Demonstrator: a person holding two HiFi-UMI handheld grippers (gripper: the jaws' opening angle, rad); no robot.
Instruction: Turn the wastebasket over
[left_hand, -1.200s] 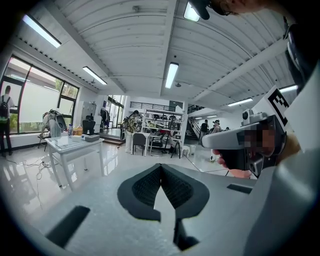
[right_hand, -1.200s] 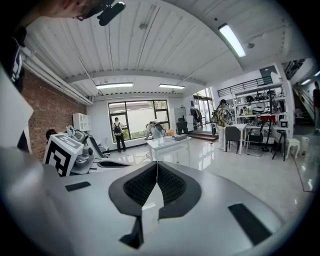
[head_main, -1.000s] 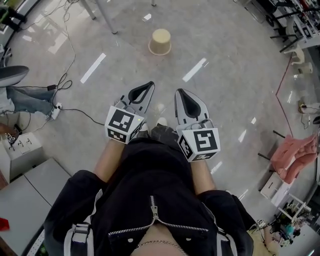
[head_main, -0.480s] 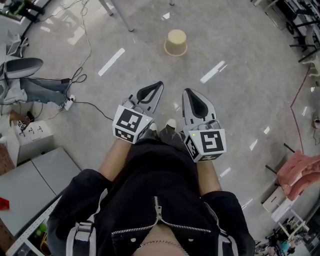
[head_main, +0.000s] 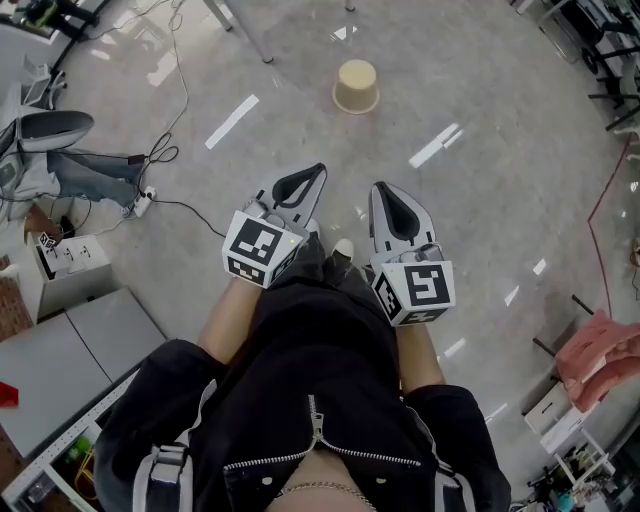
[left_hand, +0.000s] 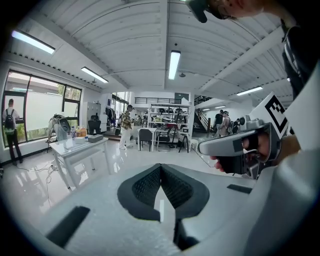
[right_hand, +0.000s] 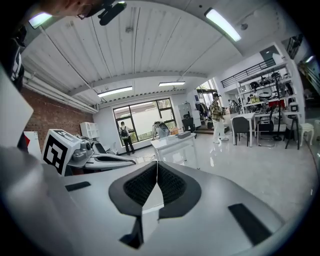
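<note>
At the far left of the head view, a grey chair seat (head_main: 45, 130) is seen, with a seated person's jeans-clad leg (head_main: 95, 175) just beside it. A white power strip (head_main: 140, 203) lies on the floor near that leg, and black cables (head_main: 175, 60) are trailed from it toward the top edge. A grey cabinet top (head_main: 70, 360) fills the lower left corner.

The left gripper (head_main: 305, 180) is held low in front of the wearer's black jacket (head_main: 310, 380). In the left gripper view its jaws are pressed together, with nothing caught between the black ribbed pads (left_hand: 145, 187). Ahead of them, across the shining floor, a white table (left_hand: 80, 147) is seen, and further back desks and chairs.

The beige wastebasket (head_main: 357, 86) is set on the floor near the top of the head view, well apart from both grippers, up and a little right of the left one. Its wider end is down and its flat, narrower end is up. Between it and the gripper tips lies bare glossy floor (head_main: 330, 140), crossed by streaks of reflected light. Metal table legs (head_main: 240, 35) are planted to its left.

The right gripper (head_main: 390, 200) is held beside the left, and its jaws are likewise closed on nothing. At the far right, a pink cloth (head_main: 600, 350) is draped over a low stand.
</note>
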